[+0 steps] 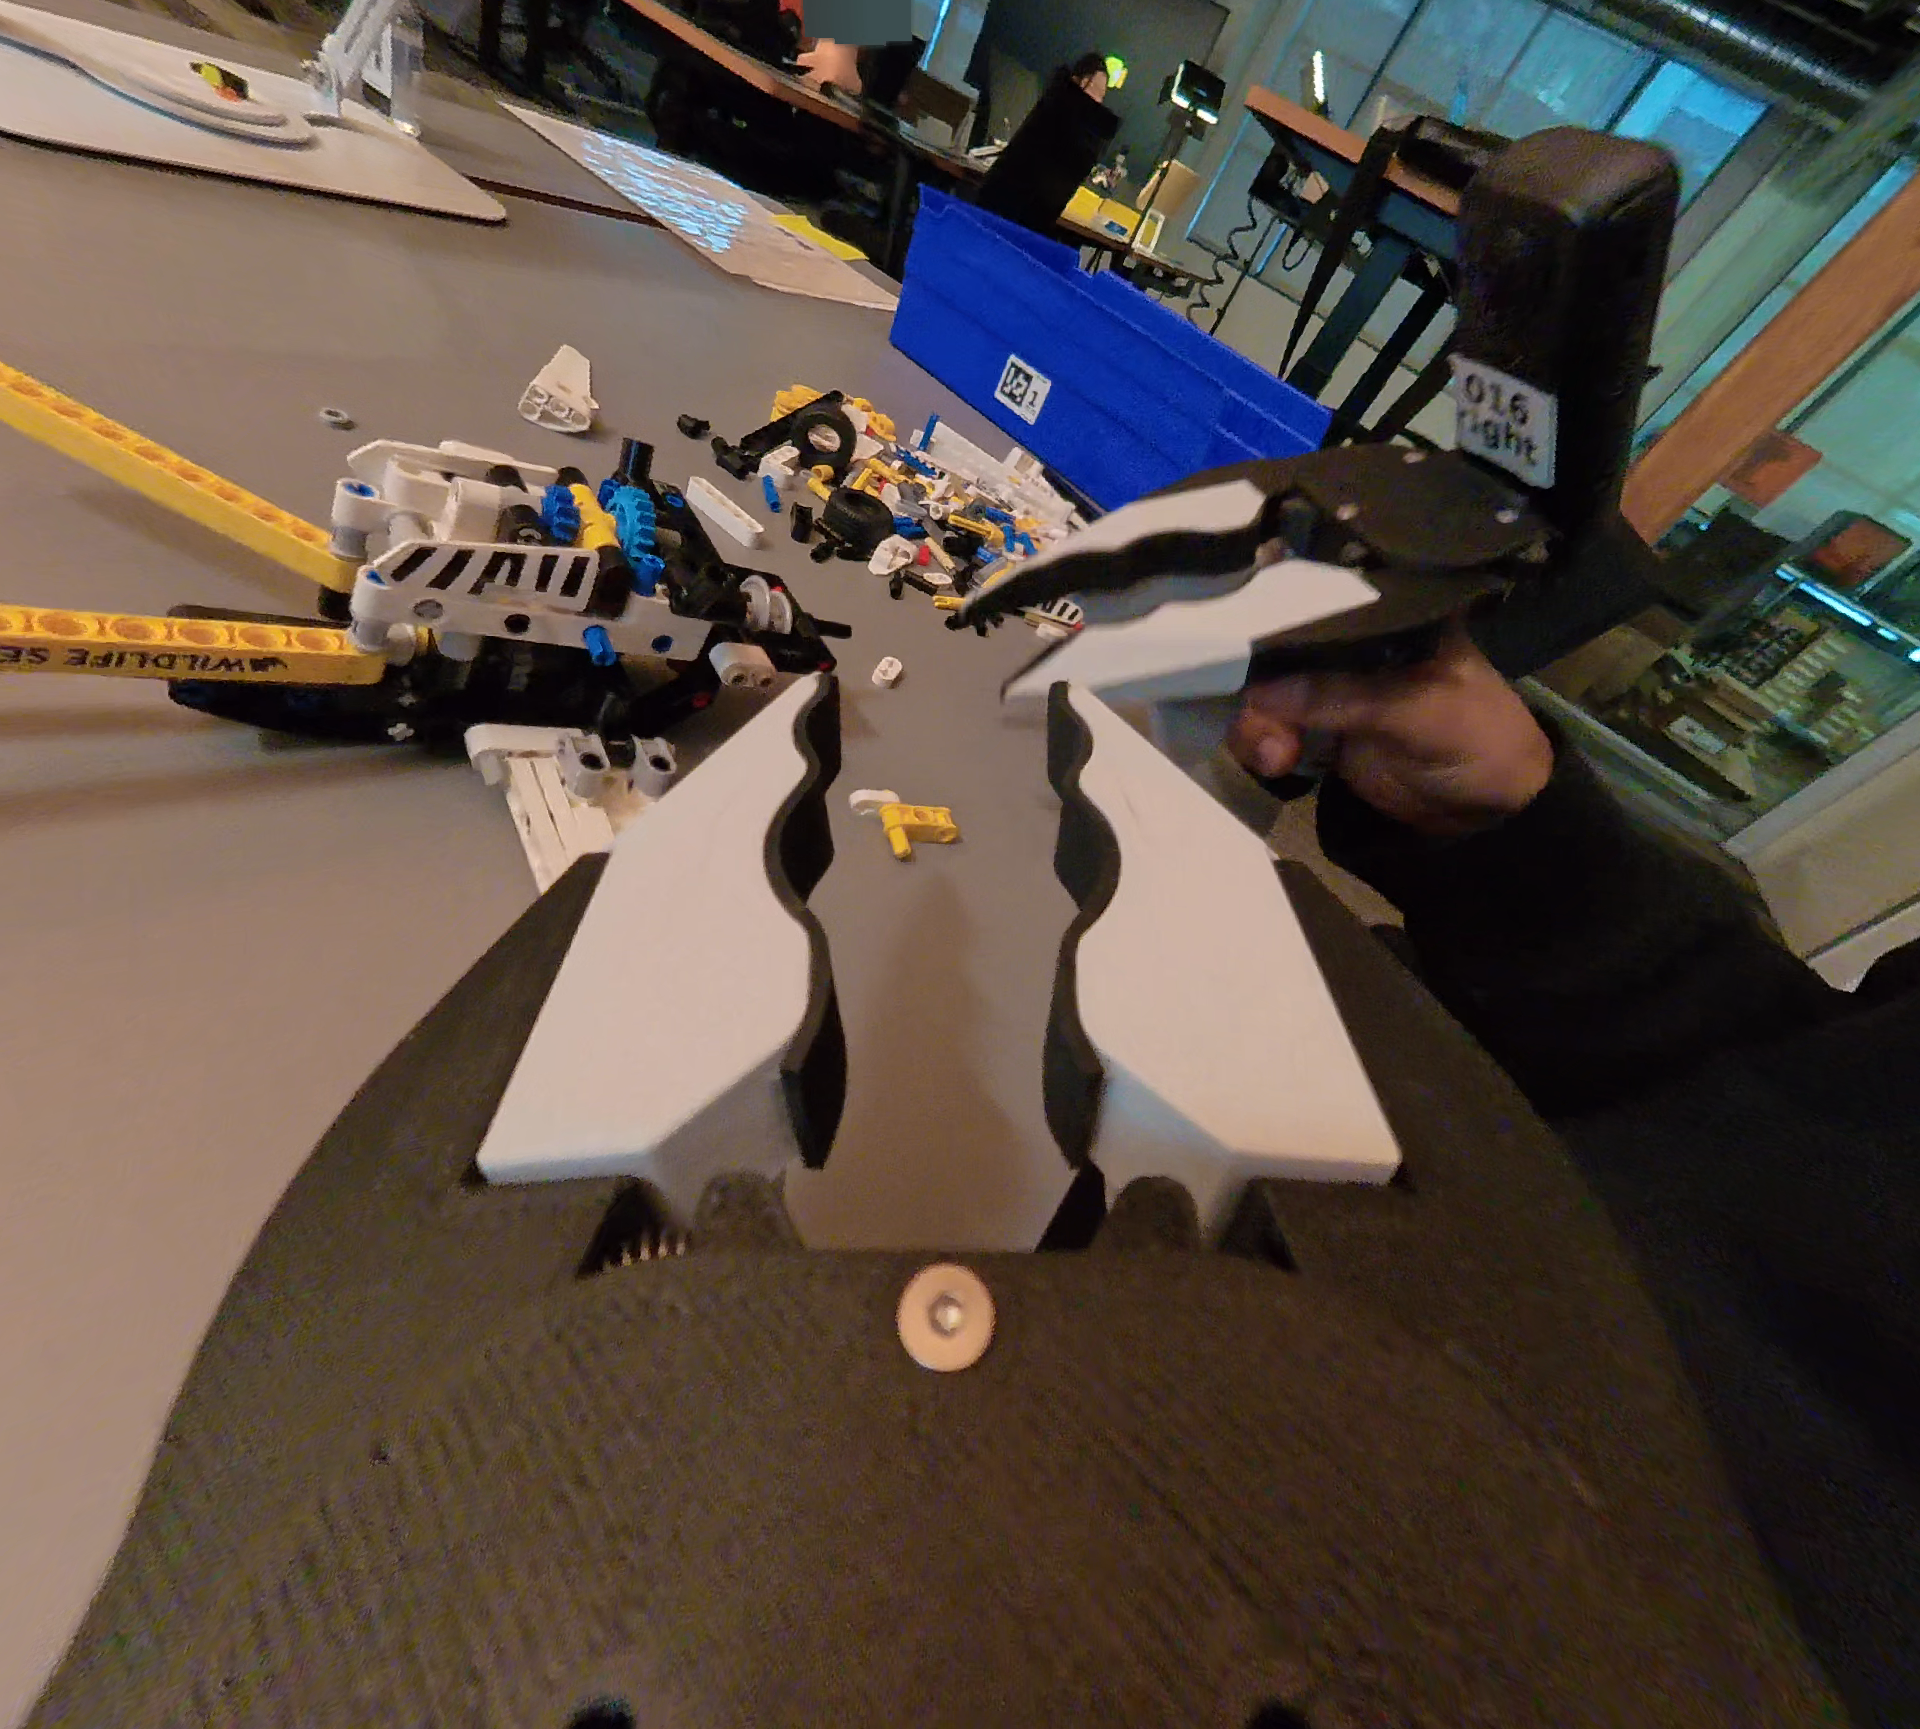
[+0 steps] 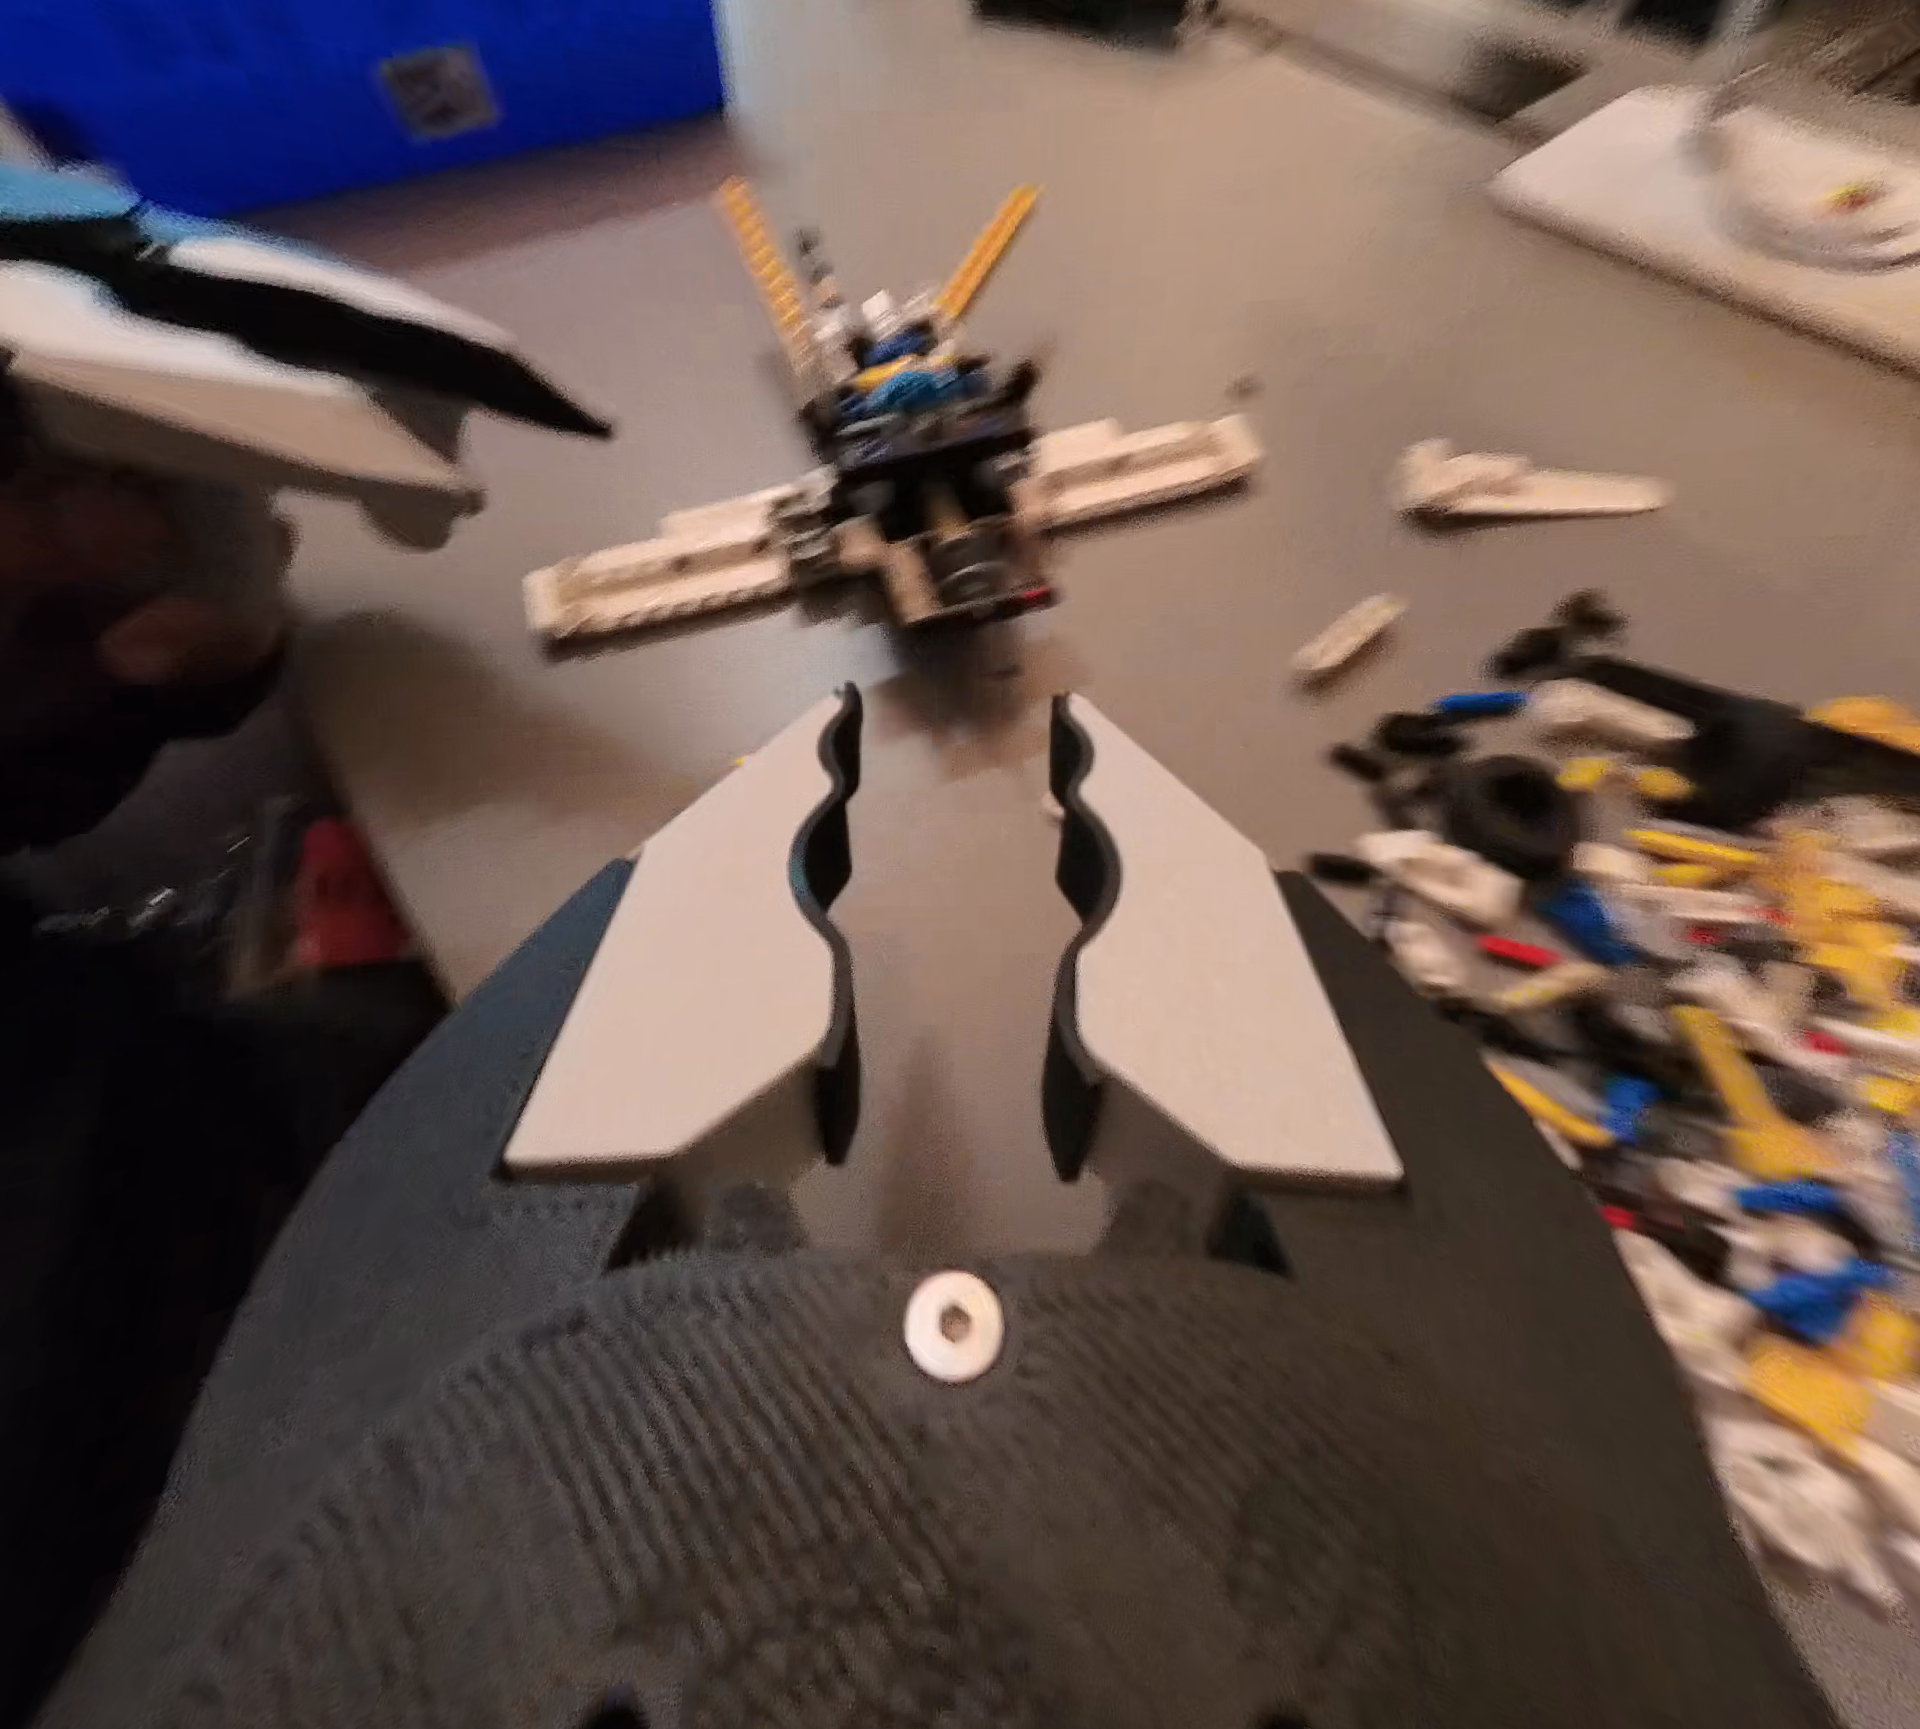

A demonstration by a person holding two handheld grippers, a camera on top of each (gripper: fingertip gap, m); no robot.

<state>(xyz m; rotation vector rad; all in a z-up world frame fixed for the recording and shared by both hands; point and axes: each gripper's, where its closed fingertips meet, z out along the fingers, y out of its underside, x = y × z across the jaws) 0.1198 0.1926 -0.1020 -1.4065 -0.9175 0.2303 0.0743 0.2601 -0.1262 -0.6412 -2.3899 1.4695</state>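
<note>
My left gripper point(image 1: 940, 692) is open, a little above the grey table point(image 1: 312, 952), with nothing between its pads. A small yellow and white connector piece point(image 1: 914, 822) lies on the table under the gap, and a tiny white piece point(image 1: 885, 671) lies just past the tips. A brick-built model point(image 1: 540, 578) with white, black and blue parts and long yellow beams lies to the left. My right gripper point(image 1: 992, 653) comes in from the right, open and empty, its tips close to the left gripper's right fingertip. In the blurred right wrist view, the right gripper point(image 2: 954, 703) is open, facing the model point(image 2: 914, 484); the left gripper point(image 2: 535, 464) shows upper left.
A pile of loose bricks point(image 1: 914, 484) lies beyond the grippers, and shows at the right in the right wrist view point(image 2: 1662, 1004). A blue bin point(image 1: 1091, 370) stands behind it. A white board with a stand point(image 1: 208, 121) and paper sheets point(image 1: 717, 214) lie farther off. A hand point(image 1: 1392, 744) holds the right gripper. Across from one pair of fingers to the other is roughly 10 centimetres.
</note>
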